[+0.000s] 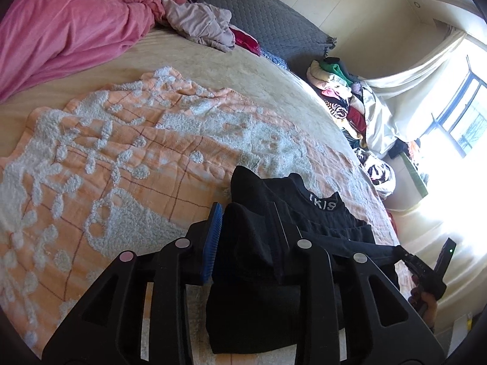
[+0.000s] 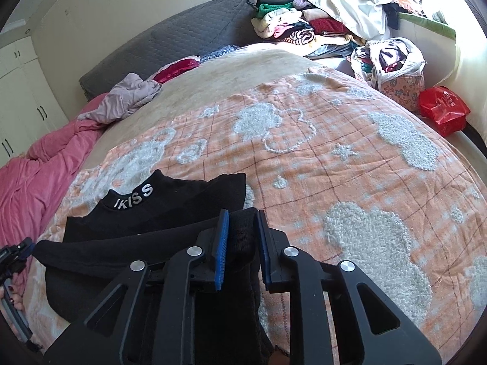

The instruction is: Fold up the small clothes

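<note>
A small black top (image 1: pixel 307 213) with white "IKISS" lettering on its collar lies on the orange and white blanket (image 1: pixel 121 158); it also shows in the right wrist view (image 2: pixel 158 210). My left gripper (image 1: pixel 246 234) is shut on a thick fold of the black cloth at its left side. My right gripper (image 2: pixel 242 243) is shut on the black cloth at its right side. The held edge stretches between the two grippers, lifted over the rest of the top. The right gripper also shows in the left wrist view (image 1: pixel 426 267).
A pink duvet (image 1: pixel 61 27), a pale crumpled garment (image 1: pixel 197 21) and a grey headboard cushion (image 1: pixel 268 18) lie at the far end of the bed. A pile of clothes (image 2: pixel 304 27), a floral bag (image 2: pixel 392 67) and a red bag (image 2: pixel 441 109) stand beside the bed.
</note>
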`<state>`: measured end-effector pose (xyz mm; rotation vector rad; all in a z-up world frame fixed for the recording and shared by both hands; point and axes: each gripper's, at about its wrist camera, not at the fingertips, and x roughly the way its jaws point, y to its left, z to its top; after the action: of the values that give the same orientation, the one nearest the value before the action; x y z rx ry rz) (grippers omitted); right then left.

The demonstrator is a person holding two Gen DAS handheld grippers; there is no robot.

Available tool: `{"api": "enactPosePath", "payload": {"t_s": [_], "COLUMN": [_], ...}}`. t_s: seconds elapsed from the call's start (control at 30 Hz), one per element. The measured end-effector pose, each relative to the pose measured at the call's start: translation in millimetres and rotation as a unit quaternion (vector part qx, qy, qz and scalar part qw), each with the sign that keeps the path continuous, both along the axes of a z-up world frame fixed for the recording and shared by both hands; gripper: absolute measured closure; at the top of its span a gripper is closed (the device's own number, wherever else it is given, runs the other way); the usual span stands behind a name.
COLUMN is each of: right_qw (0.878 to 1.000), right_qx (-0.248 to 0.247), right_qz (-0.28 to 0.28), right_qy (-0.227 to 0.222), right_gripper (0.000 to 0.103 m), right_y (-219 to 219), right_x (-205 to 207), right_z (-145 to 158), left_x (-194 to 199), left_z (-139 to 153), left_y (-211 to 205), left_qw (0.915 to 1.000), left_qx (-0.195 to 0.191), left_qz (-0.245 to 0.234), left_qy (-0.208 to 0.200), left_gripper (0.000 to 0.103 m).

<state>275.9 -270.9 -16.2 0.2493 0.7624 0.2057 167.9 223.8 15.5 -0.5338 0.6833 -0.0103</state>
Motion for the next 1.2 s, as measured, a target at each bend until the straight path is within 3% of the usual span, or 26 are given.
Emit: {"api": "enactPosePath", "payload": {"t_s": [0.1, 0.23, 0.33, 0.43, 0.6, 0.87, 1.2], "right_qw": [0.999, 0.998, 0.995, 0.991, 0.979, 0.969, 0.973], "right_qx": [-0.014, -0.037, -0.055, -0.071, -0.108, -0.159, -0.144], "right_qz": [-0.021, -0.012, 0.032, 0.095, 0.171, 0.184, 0.178], "right_qy": [-0.023, -0.057, -0.072, -0.064, -0.023, 0.035, 0.027], "right_gripper": [0.063, 0.063, 0.066, 0.071, 0.076, 0.078, 0.078], "right_y": [-6.4, -3.4, 14.7, 40.9, 75.7, 92.6, 103.5], "right_x": [-8.7, -25.0, -38.8, -49.3, -60.9, -45.8, -7.8], "right_z": [9.2, 24.0, 31.6, 31.6, 15.9, -26.3, -33.9], "left_x": [-5.1, -11.7, -13.4, -11.7, -5.1, 4.0, 29.5], "left_z": [9.7, 21.5, 23.8, 13.5, -20.8, -41.5, -49.0], "left_y": [-16.0, -45.6, -72.1, -102.0, -138.3, -131.8, -127.5], "left_qw": [0.9994, 0.9964, 0.9924, 0.9859, 0.9736, 0.9682, 0.9666], "left_qx": [0.033, 0.072, 0.093, 0.11, 0.134, 0.173, 0.194], "left_qz": [-0.009, -0.041, -0.078, -0.126, -0.178, -0.163, -0.153], "left_qy": [-0.008, -0.019, -0.019, 0.0, 0.048, 0.076, 0.068], "left_gripper": [0.082, 0.082, 0.082, 0.091, 0.093, 0.093, 0.091]}}
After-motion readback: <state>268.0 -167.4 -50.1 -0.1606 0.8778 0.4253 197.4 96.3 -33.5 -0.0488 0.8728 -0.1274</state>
